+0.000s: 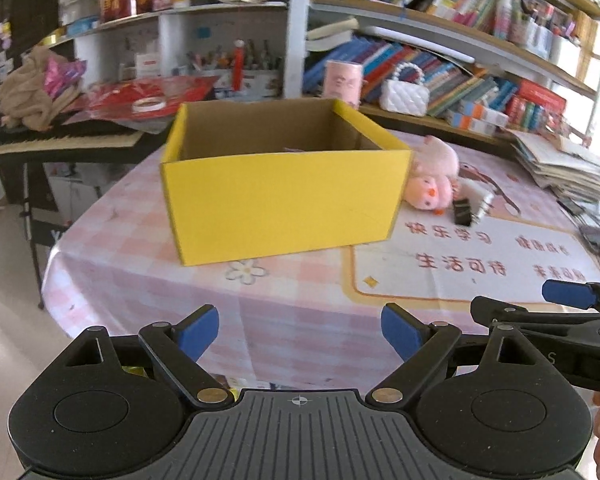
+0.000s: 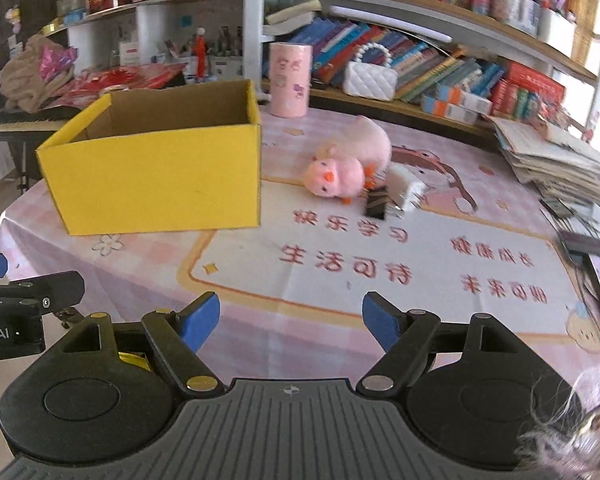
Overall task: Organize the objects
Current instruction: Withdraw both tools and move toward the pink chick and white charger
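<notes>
**On the counter: yellow box open, loose items beside it**

Toward the counter's left edge stands a yellow box [image 2: 152,176], its top open. Brown cardboard inner walls are visible; the floor of the box is hidden by its near wall, so its contents cannot be determined.

Just beside the box's right side lies a pink plush chick [image 2: 340,168], tipped over. Touching it on the far side from the box are a white charger [image 2: 406,186] and a small black clip [image 2: 377,202]. A pink cylinder [image 2: 290,80] stands upright at the counter's far edge, behind the box. A paper stack [image 2: 556,160] occupies the right edge.

The printed cloth between the items and the near edge is bare.

The left claw [image 1: 300,330] and right claw [image 2: 290,322] hover at the near edge, both spread wide and holding nothing.
</notes>
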Motion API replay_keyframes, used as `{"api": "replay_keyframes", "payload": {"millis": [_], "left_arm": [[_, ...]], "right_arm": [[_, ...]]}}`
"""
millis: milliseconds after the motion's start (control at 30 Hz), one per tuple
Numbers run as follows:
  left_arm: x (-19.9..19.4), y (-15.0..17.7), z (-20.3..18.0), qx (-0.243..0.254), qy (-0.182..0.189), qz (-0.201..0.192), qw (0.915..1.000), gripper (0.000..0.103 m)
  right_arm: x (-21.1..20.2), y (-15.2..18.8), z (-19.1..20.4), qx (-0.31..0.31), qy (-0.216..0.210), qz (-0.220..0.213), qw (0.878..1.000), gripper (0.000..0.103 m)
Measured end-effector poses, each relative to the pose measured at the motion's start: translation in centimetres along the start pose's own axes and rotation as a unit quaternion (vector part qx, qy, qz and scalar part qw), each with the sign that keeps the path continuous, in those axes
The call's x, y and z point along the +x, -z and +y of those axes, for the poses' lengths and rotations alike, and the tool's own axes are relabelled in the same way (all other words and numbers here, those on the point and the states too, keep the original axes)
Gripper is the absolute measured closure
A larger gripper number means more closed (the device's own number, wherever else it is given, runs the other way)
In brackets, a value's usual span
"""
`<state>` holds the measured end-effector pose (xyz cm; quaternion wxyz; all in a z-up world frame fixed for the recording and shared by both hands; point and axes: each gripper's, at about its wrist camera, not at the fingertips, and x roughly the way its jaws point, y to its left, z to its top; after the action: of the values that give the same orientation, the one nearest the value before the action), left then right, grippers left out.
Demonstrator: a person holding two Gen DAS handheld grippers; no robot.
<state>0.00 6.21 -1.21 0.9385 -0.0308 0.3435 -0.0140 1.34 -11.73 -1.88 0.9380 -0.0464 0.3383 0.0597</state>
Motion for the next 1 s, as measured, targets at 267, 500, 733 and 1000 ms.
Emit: {"api": "replay_keyframes", "payload": {"millis": [267, 500, 733, 1000], "left_arm": [[0.8, 0.0, -2.9, 0.039, 0.04, 0.012, 0.9984, 0.013], [1.7, -0.5, -5.5, 0.067, 0.066, 0.017, 0.9954, 0.013], [3.4, -1.0, -8.1, 0.08, 0.088, 0.031, 0.9924, 0.012], [5.3, -2.6, -10.5, 0.075, 0.086, 0.027, 0.9931, 0.012]], "right_arm": [[-1.2, 1.8, -2.8, 0.042, 0.042, 0.009, 0.998, 0.024], [-1.6, 2.3, -5.2, 0.071, 0.071, 0.011, 0.995, 0.024], [-0.9, 2.5, -7.8, 0.084, 0.09, 0.031, 0.992, 0.023], [0.8, 1.4, -10.2, 0.072, 0.088, 0.038, 0.993, 0.023]]}}
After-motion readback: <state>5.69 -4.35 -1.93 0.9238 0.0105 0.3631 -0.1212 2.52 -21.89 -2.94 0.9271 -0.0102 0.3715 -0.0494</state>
